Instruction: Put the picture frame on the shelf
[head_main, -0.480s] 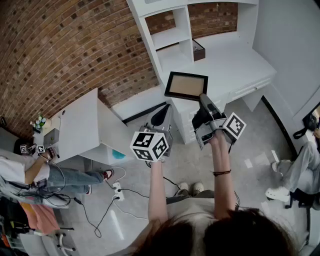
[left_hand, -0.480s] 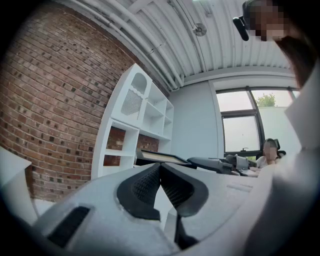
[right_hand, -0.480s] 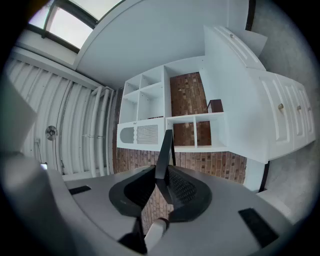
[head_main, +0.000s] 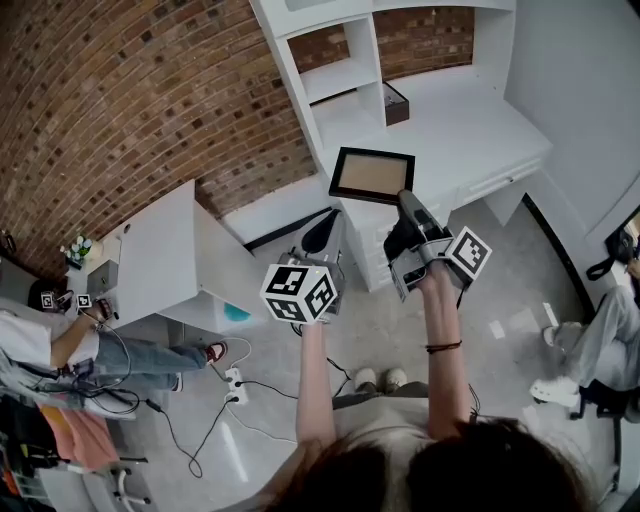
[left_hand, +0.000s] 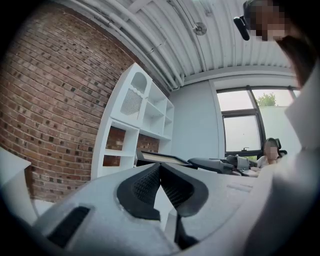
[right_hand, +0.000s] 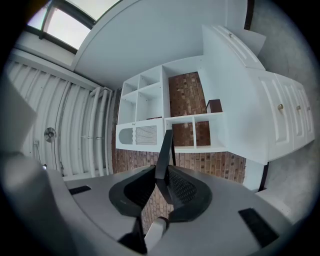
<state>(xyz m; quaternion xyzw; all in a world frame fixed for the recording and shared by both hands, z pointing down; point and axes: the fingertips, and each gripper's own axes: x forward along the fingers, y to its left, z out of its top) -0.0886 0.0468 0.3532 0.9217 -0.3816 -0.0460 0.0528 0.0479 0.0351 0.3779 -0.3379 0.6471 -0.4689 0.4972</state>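
R gripper (head_main: 404, 200) clamped on picture frame (head_main: 372, 174), held over desk (head_main: 470, 130) near edge, short of shelf (head_main: 340, 75); L gripper (left_hand: 160, 169) jaws together, empty. Keep frame level, ease fwd into a cubby

A white table (head_main: 155, 250) is set near the brick wall (head_main: 120, 90) at left; a power strip (head_main: 237, 381) is laid on the floor (head_main: 500, 290).

place: indoor studio or lab room, dressed like a home study
walls: red brick wall (head_main: 120, 90)
furniture: white shelf unit (head_main: 345, 75) with desk (head_main: 480, 130); white table (head_main: 160, 250)
floor: grey, power strip (head_main: 237, 380), loose cables (head_main: 190, 435)
people: seated person (head_main: 140, 357) left, another at right edge
ceiling: ribbed panels (left_hand: 225, 40), exposed pipes
light: large window (left_hand: 242, 130)
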